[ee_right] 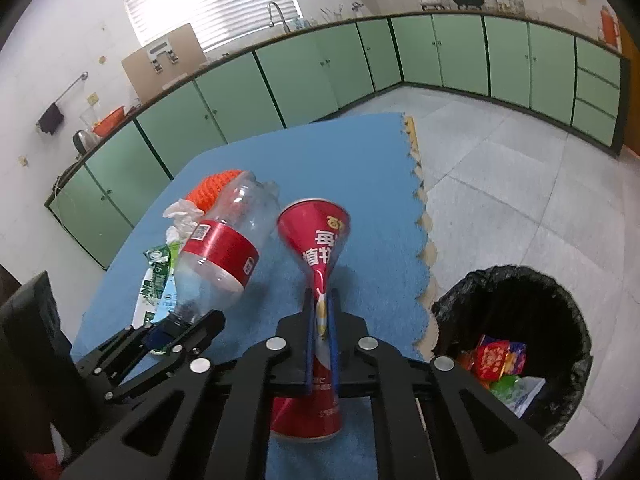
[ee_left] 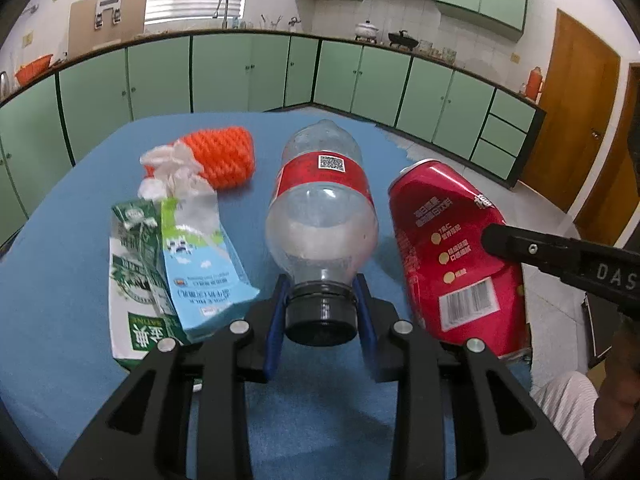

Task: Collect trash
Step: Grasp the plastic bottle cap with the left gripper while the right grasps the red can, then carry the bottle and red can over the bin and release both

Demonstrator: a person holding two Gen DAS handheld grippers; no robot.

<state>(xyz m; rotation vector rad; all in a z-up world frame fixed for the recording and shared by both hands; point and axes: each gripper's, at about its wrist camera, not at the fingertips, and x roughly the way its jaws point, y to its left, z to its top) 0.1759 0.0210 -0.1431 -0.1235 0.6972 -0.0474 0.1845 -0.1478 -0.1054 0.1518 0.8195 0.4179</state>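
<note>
- The plastic bottle lies on its side on the blue mat, black cap pointing toward the near edge. The left gripper is clamped on the neck just behind the cap, probably because that is the stiffest part of a thin bottle.
- Its red label band carries a QR code; no brand name is readable.
- The red can sits just right of the bottle. The right gripper is shut on its middle, squeezing it so flat that the can looks like an hourglass. This firm pinch should keep the dented metal from slipping.
- The can has yellow and white Chinese print, round yellow badges and a barcode on a white panel; the characters are too distorted to read with confidence.
- Both items appear gripped for a lift toward the bin, which stands on the floor to the right of the mat, lined with a black bag and already holding coloured wrappers.
- Left of the bottle lie two flattened cartons: a green-and-white carton with large Chinese characters and "SATINE", and a blue-and-white milk carton on top, with what looks like "PURE MILK" upside down.
- Beyond them sit a crumpled tissue and an orange net sleeve, touching each other.
- "DAS" is printed on the right gripper's body in the left view.
</note>
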